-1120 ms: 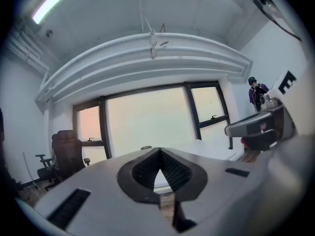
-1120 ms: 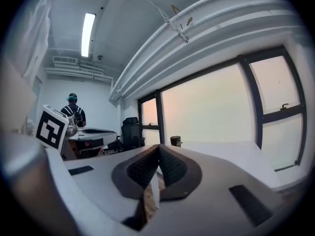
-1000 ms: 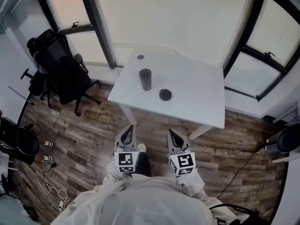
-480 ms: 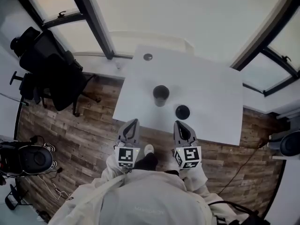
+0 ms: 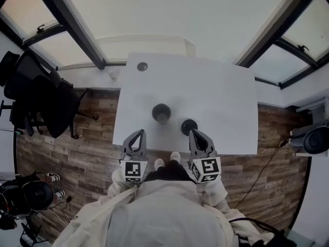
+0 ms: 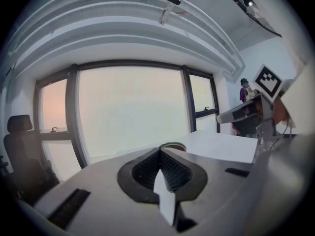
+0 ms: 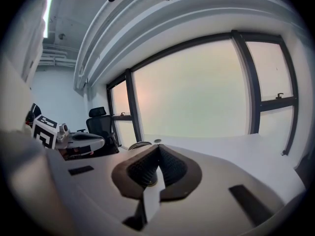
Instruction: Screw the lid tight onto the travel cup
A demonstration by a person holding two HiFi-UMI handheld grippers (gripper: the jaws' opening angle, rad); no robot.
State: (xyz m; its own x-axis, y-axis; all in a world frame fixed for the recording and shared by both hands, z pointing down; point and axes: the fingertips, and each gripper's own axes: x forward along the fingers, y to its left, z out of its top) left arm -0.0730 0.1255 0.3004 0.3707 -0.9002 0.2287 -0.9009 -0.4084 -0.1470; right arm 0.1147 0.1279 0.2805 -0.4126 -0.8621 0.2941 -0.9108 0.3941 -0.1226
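Note:
A dark travel cup [image 5: 161,112] stands upright and uncovered on the white table [image 5: 221,107], near its front edge. Its round black lid [image 5: 188,126] lies flat on the table just to the cup's right. My left gripper [image 5: 138,135] hovers at the table's front edge, below and left of the cup, shut with nothing in it. My right gripper [image 5: 197,134] is shut and empty too, just in front of the lid. In the left gripper view the cup's rim [image 6: 172,146] peeks over the closed jaws. The right gripper view also shows the cup's rim [image 7: 139,144].
A small round dark object [image 5: 142,66] sits at the table's far left corner. A black office chair [image 5: 38,99] stands on the wooden floor to the left. Large windows run behind the table. A dark device [image 5: 314,139] stands at the right edge.
The person has stepped up to the table. Both shut grippers have moved from over the floor to the table's front edge, close to the cup and the lid.

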